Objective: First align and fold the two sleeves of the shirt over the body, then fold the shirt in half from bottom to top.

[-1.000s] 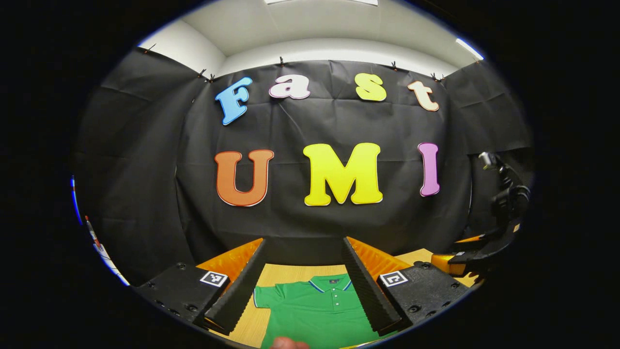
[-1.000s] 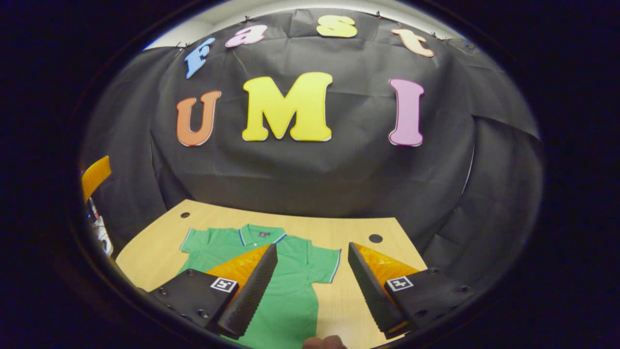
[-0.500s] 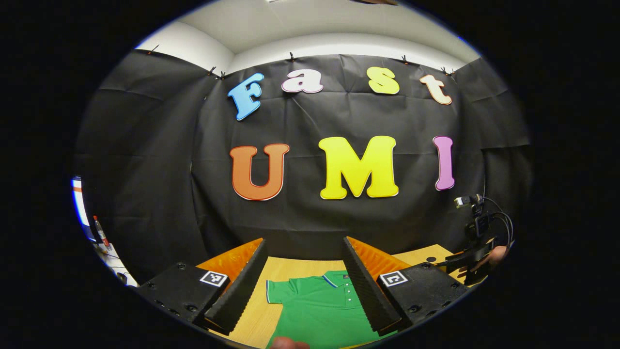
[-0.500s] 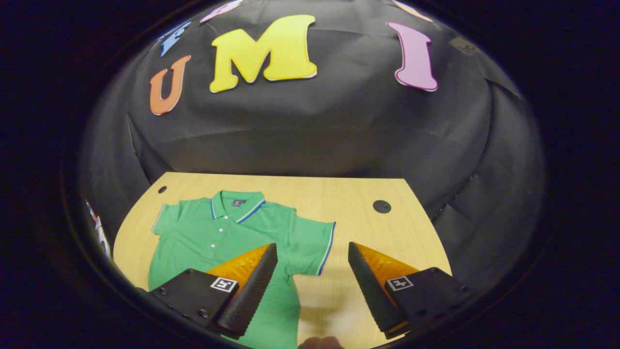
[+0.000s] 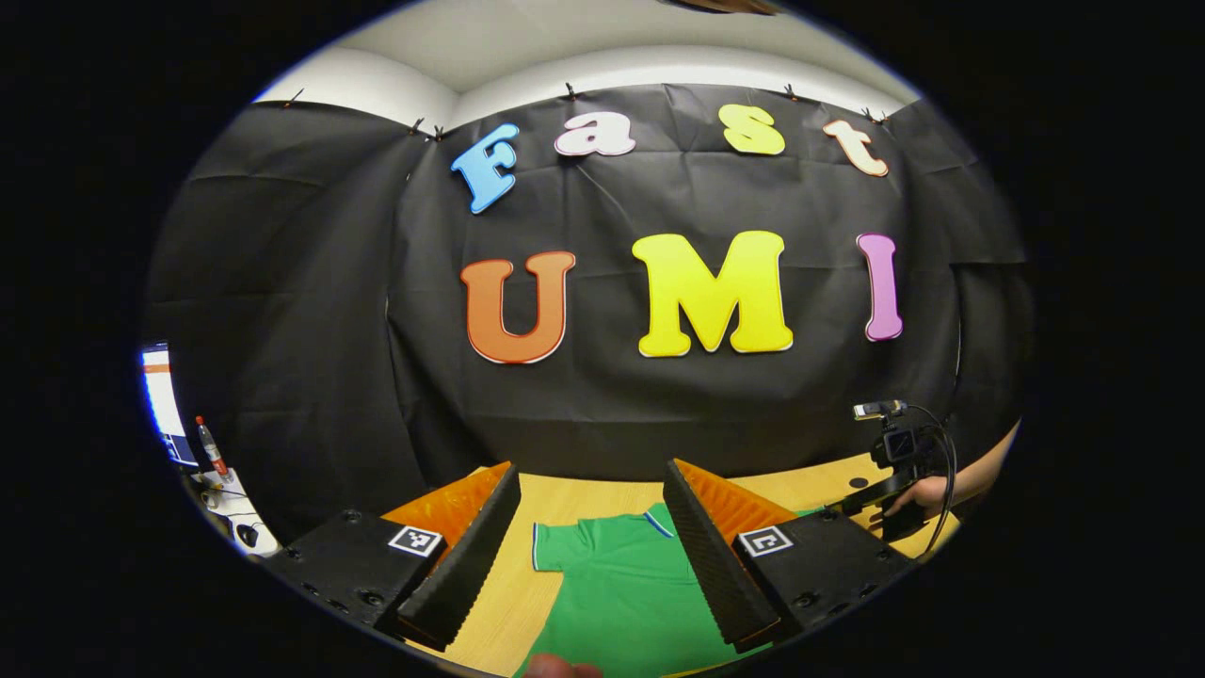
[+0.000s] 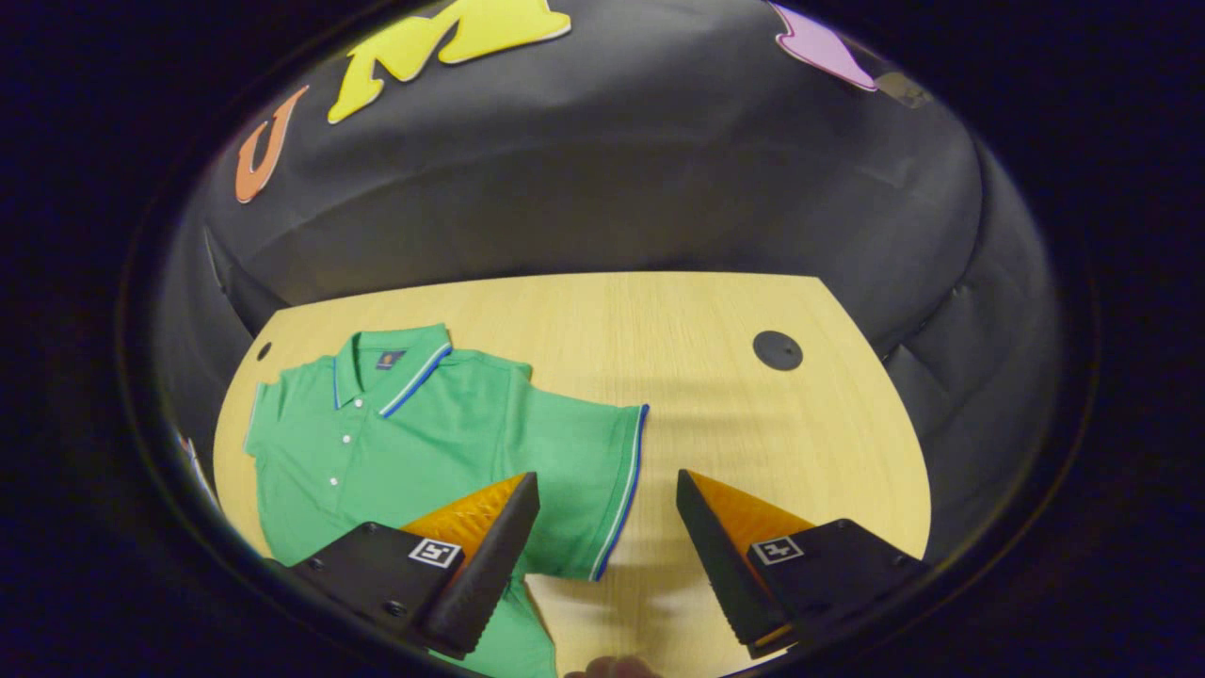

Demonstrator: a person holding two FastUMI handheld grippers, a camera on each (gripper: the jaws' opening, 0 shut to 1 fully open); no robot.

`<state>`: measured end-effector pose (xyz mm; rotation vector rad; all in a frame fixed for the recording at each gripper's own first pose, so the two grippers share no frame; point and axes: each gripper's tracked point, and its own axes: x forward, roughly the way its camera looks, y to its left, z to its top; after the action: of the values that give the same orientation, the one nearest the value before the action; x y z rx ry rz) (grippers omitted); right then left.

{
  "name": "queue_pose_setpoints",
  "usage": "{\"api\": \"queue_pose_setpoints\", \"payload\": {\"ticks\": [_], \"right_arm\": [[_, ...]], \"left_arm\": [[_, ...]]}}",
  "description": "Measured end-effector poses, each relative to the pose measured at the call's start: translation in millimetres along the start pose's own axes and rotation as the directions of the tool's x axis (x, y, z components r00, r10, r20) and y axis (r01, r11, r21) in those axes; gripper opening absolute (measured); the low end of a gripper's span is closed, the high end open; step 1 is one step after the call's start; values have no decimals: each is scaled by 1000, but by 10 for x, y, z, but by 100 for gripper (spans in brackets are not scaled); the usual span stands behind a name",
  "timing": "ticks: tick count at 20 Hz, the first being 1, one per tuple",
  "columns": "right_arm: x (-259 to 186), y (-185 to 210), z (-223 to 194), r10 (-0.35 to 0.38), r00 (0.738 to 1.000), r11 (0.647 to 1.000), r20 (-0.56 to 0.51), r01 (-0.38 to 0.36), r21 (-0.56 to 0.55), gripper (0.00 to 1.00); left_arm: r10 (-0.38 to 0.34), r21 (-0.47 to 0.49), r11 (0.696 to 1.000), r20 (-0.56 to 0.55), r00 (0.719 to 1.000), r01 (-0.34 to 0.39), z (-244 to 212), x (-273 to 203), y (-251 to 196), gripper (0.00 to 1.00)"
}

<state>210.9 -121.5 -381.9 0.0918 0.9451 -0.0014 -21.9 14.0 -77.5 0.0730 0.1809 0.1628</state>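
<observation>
A green shirt (image 6: pixel 414 433) is seen spread flat on the table (image 6: pixel 715 414), its sleeve (image 6: pixel 593 480) lying between the spread fingers of the right gripper (image 6: pixel 607 527), where the hem is best pinched squarely.

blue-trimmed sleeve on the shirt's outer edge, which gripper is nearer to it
Right. The right gripper hangs open just above the blue-trimmed sleeve, its cuff between the fingers. The left gripper, also open, sits over the shirt's other sleeve.

No readable text; shirt (image 6: pixel 424 433) collar tag illegible
</observation>
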Motion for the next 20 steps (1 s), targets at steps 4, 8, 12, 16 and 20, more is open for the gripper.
{"api": "queue_pose_setpoints", "payload": {"ticks": [4, 8, 12, 16, 20], "right_arm": [[242, -15, 33, -21, 1000, 999, -10, 21, -46, 93], [365, -13, 62, -29, 999, 997, -19, 27, -67, 96], [453, -5, -36, -13, 998, 998, -58, 9, -64, 95], [483, 45, -36, 3, 999, 998, -53, -7, -65, 75], [466, 120, -44, -12, 997, 995, -72, 5, -98, 15]], "left_arm": [[11, 14, 1000, -32, 999, -11, -111, 30, -6, 98], [26, 17, 1000, -50, 998, -25, -155, 91, 8, 98], [35, 13, 999, -61, 998, -35, -184, 120, 6, 98], [48, -12, 999, -77, 996, -49, -244, 138, 24, 98], [55, -19, 998, -88, 995, -57, -254, 106, 30, 98]]}}
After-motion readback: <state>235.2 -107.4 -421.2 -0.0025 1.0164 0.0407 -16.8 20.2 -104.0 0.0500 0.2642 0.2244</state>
